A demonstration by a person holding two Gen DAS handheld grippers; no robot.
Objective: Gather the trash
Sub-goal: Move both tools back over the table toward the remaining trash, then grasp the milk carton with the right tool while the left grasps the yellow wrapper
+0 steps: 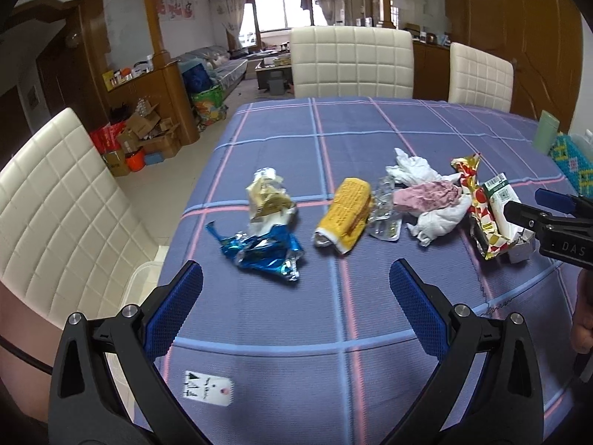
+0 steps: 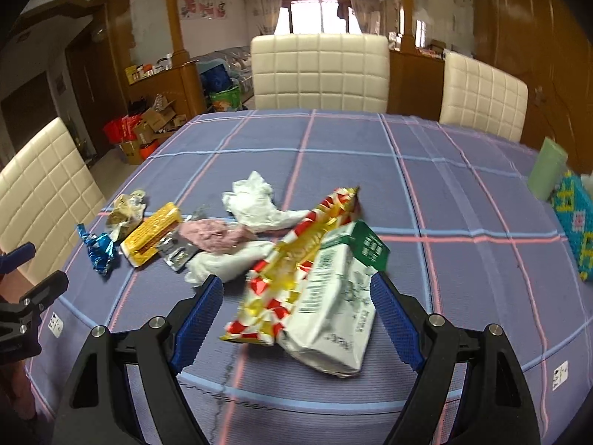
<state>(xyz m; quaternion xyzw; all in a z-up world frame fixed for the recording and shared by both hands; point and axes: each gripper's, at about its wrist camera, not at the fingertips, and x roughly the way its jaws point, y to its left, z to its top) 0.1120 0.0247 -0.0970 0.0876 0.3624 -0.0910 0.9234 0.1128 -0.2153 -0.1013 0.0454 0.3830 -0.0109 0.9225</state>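
Note:
Trash lies in a row on the purple plaid tablecloth [image 1: 333, 141]. My left gripper [image 1: 296, 278] is open and empty, just short of a blue foil wrapper [image 1: 263, 252]. Behind it lies a gold-and-white wrapper [image 1: 268, 196], then a yellow pack [image 1: 346, 211], a silver blister pack [image 1: 385, 215], and pink and white tissues [image 1: 430, 193]. My right gripper [image 2: 296, 289] is open, its fingers on either side of a white-and-green carton [image 2: 337, 296] and a red-gold wrapper [image 2: 292, 270], not closed on them. It also shows in the left wrist view [image 1: 556, 218].
White padded chairs [image 1: 352, 59] stand at the far side and the left [image 1: 55, 193]. A pale green cup [image 2: 546, 174] and a teal beaded box [image 2: 578, 222] stand at the table's right edge. Small tag markers [image 1: 207, 387] lie on the cloth near me.

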